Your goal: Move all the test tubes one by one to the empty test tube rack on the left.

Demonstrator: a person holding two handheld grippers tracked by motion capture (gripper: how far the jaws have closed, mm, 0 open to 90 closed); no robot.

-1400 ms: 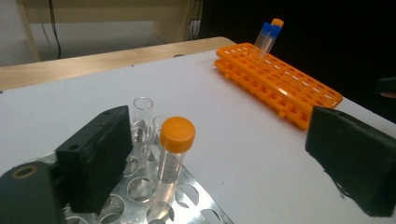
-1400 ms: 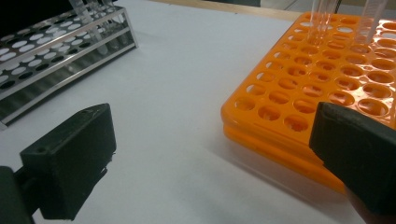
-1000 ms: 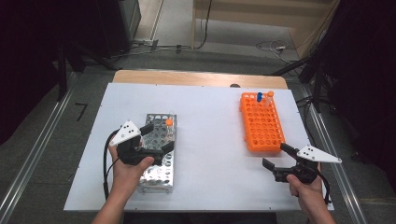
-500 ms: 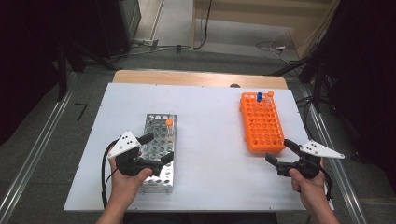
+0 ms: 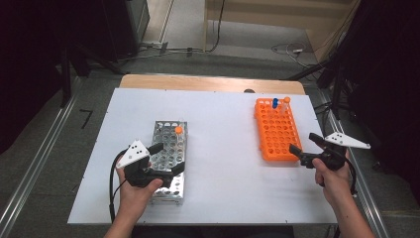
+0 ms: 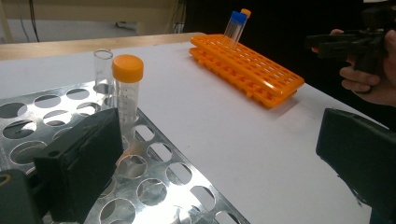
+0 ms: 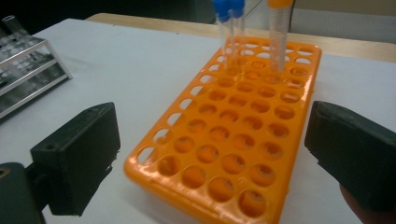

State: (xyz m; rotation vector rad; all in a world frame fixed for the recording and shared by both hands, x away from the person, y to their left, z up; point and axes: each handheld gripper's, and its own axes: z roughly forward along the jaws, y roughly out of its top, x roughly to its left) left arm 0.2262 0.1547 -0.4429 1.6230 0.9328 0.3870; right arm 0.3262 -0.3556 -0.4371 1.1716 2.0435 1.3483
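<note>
Metal tube rack (image 5: 167,163): perforated steel plate w/ round holes, several tiers, laid flat on the white table at near left, long axis running near-to-far. One orange-capped tube (image 6: 127,91) is seated upright in a far-right hole; clear graduated body, cap on. An uncapped clear tube (image 6: 102,70) is seen just beyond it in the left gripper view, also upright.

Orange tube rack (image 5: 276,130): plastic, approx. rectangular, grid of round holes, flat on the table at far right, well apart from the metal rack. At its far end are held two blue-capped tubes (image 7: 227,28) and one orange-capped tube (image 7: 279,32), all upright, close together. Remaining holes are seen unfilled.
</note>
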